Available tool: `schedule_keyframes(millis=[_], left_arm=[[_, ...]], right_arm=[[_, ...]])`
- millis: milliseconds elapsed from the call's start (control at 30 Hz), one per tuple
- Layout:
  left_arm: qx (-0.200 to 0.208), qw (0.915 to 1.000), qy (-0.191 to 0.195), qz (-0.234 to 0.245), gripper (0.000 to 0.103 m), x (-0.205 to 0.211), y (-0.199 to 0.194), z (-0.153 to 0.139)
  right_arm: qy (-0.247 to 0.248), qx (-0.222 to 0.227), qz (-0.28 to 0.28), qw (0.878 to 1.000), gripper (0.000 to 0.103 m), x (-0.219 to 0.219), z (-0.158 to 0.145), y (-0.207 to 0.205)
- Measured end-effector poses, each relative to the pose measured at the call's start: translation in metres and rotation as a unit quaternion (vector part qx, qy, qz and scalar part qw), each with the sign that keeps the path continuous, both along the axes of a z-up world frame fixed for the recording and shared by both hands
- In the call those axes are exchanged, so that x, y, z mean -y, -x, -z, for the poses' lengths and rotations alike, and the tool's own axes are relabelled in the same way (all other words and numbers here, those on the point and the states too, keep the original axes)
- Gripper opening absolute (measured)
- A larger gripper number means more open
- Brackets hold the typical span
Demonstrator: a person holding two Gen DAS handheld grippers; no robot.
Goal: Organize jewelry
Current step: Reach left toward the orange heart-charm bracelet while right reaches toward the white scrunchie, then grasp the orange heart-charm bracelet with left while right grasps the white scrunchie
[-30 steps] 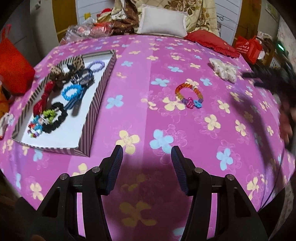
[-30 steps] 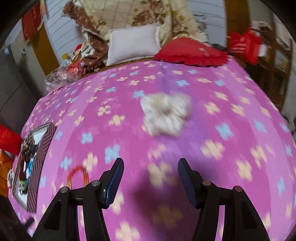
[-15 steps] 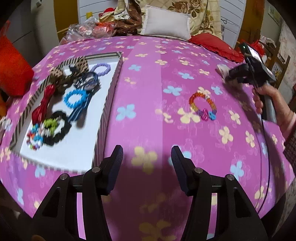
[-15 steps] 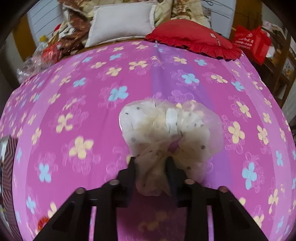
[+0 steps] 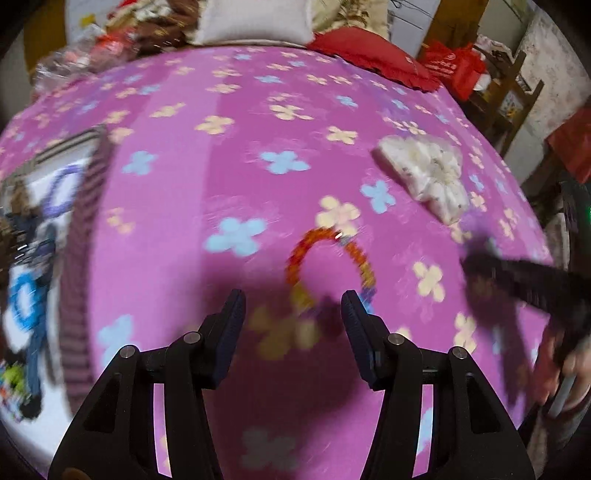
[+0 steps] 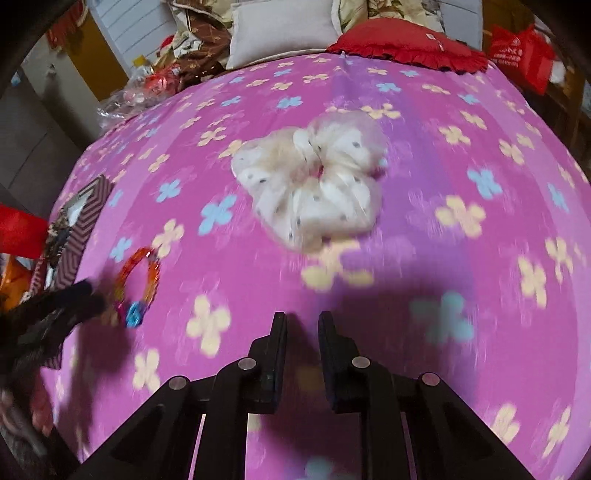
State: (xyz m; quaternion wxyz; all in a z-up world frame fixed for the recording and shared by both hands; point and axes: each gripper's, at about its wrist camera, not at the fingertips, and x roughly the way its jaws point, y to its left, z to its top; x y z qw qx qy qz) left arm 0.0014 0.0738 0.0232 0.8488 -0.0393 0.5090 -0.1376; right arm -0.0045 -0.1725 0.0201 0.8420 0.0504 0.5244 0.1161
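No text, label, brand or number can be read in either view. The red bag (image 6: 519, 55) beyond the far right corner of the bed carries pale printed lines, too small and soft to make out. The red cushion (image 6: 406, 44) bears a small white tag (image 6: 429, 36), but nothing on it is legible through the blur

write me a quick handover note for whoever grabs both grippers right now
Left gripper: jaws wide open, empty, low over the bedspread just short of the beaded bracelet.
Right gripper: jaws nearly closed with a narrow gap, holding nothing; the cream scrunchie lies loose on the bedspread ahead of it.
Done: several bracelets and hair ties sit in the striped tray at far left.
Left: bracelet and scrunchie both need picking up and placing in the tray.
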Motion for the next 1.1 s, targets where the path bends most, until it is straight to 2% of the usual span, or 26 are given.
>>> schedule_keyframes(millis=[233, 267, 300, 333, 367, 400, 433, 567, 633, 867, 900, 933, 1033, 1100], left_arm=[[0.012, 0.9990, -0.034, 0.025, 0.053, 0.020, -0.021, 0.011], [0.012, 0.9989, -0.036, 0.028, 0.053, 0.020, -0.022, 0.012], [0.014, 0.9987, -0.038, 0.030, 0.053, 0.020, -0.022, 0.012], [0.015, 0.9986, -0.038, 0.032, 0.047, 0.021, -0.023, 0.012], [0.018, 0.9985, -0.040, 0.033, 0.042, 0.021, -0.024, 0.012], [0.021, 0.9981, -0.048, 0.033, 0.027, 0.022, -0.025, 0.013], [0.023, 0.9979, -0.052, 0.033, 0.017, 0.023, -0.025, 0.013], [0.023, 0.9985, -0.036, 0.034, 0.016, 0.020, -0.025, 0.013], [0.027, 0.9982, -0.039, 0.036, 0.016, 0.022, -0.025, 0.014], [0.043, 0.9978, -0.040, 0.030, 0.016, 0.030, -0.028, 0.015], [0.044, 0.9978, -0.043, 0.026, 0.007, 0.031, -0.028, 0.015], [0.044, 0.9979, -0.042, 0.022, 0.008, 0.032, -0.028, 0.015], [0.036, 0.9990, -0.021, 0.013, 0.008, 0.031, -0.023, 0.013], [0.040, 0.9991, -0.012, 0.006, 0.008, 0.028, -0.015, 0.006]], right_arm=[[-0.017, 0.039, -0.011, 0.999, 0.019, -0.002, -0.010, 0.007], [-0.015, 0.048, -0.015, 0.999, 0.023, -0.003, -0.014, 0.007], [-0.011, 0.058, -0.018, 0.998, 0.040, -0.004, -0.019, 0.007], [-0.003, 0.070, -0.018, 0.997, 0.051, -0.006, -0.023, 0.006], [0.008, 0.084, -0.016, 0.996, 0.051, -0.008, -0.028, 0.004], [0.018, 0.093, -0.019, 0.995, 0.051, -0.011, -0.033, 0.000], [0.022, 0.096, -0.022, 0.995, 0.051, -0.013, -0.035, -0.004], [0.046, 0.106, -0.037, 0.993, 0.051, -0.029, -0.038, -0.031], [0.075, 0.101, -0.042, 0.991, 0.051, -0.039, -0.031, -0.050], [0.093, 0.065, -0.030, 0.993, 0.051, -0.041, 0.000, -0.086], [0.094, 0.068, -0.027, 0.993, 0.049, -0.041, 0.000, -0.086], [0.094, 0.066, -0.025, 0.993, 0.040, -0.042, -0.001, -0.085], [0.074, 0.055, -0.025, 0.995, 0.021, -0.039, -0.004, -0.080], [0.059, 0.052, -0.018, 0.997, 0.019, -0.033, -0.010, -0.071]])
